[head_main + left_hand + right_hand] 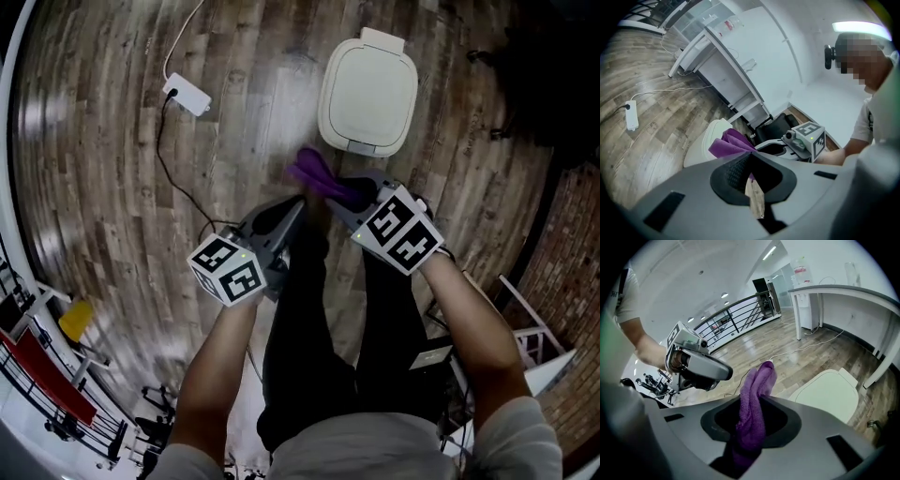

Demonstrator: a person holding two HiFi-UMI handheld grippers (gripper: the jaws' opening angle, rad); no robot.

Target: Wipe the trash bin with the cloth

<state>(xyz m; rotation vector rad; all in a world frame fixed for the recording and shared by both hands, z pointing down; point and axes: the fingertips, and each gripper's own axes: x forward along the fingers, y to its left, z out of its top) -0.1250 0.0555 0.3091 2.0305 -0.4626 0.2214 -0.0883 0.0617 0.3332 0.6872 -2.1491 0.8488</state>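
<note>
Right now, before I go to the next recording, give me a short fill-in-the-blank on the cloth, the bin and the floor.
1. The right gripper is shut on a ____ cloth.
2. The trash bin stands on the wooden floor with its lid ____.
3. In the head view, the white power strip lies to the bin's ____.

Missing words: purple; closed; left.

Wood-plank floor is seen from above. A cream trash bin is stood on it, lid closed. A white power strip is laid well left of it, with a black cable trailed across the planks. A yellow object is seen at the left edge.
</note>
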